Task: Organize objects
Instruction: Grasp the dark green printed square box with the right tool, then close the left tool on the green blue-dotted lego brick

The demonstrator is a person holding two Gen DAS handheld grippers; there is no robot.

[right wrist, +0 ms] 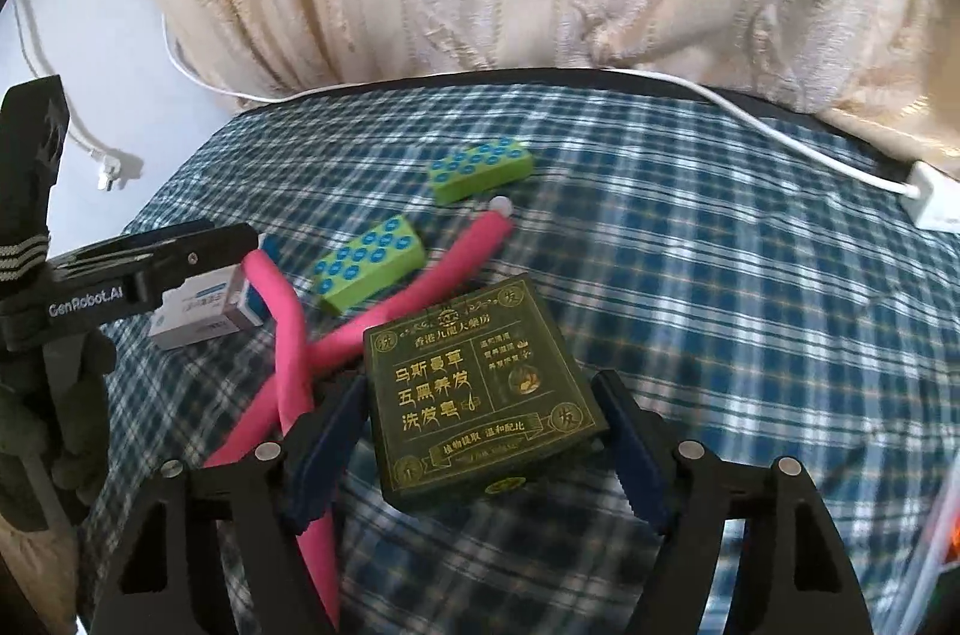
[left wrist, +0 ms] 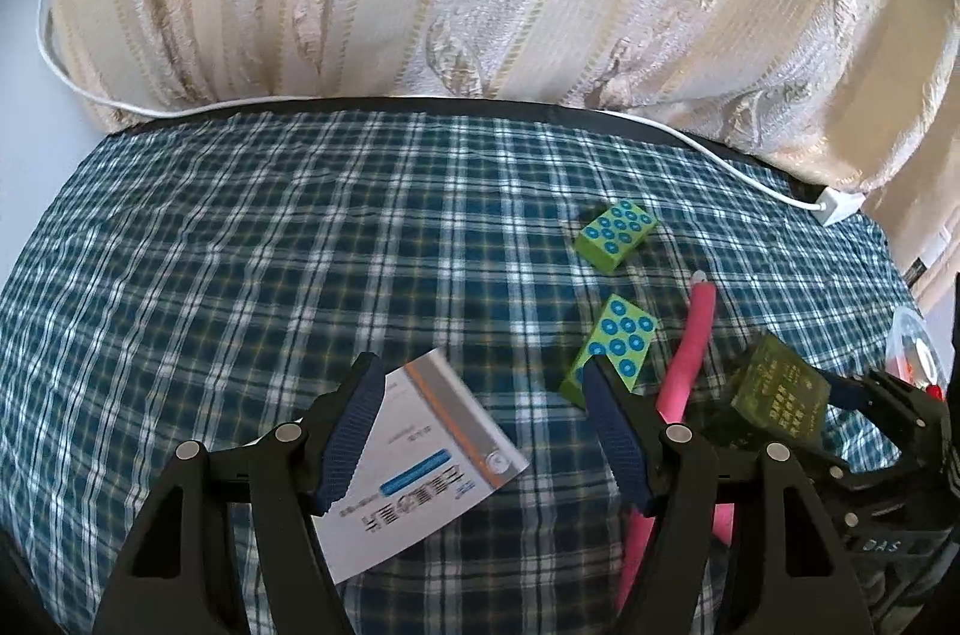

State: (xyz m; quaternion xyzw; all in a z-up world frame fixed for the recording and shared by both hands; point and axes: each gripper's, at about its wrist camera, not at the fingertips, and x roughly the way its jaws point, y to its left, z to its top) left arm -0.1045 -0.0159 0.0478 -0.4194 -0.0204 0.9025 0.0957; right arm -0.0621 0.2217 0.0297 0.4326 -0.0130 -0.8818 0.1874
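You're mid-pickup: right gripper (right wrist: 480, 440) straddles the dark green box (right wrist: 480, 395) near the checked tabletop's (right wrist: 750, 275) front edge, jaws wide, not yet pressing. Left gripper (left wrist: 480, 437), wide too, frames the white box (left wrist: 420, 461). Squeeze next. Count: two green blocks, two pink rods.

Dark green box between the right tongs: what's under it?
The dark green box lies on the blue plaid cloth. Its left edge sits over the crossed pink foam rods, which run beneath that corner. Anything else beneath it is covered.
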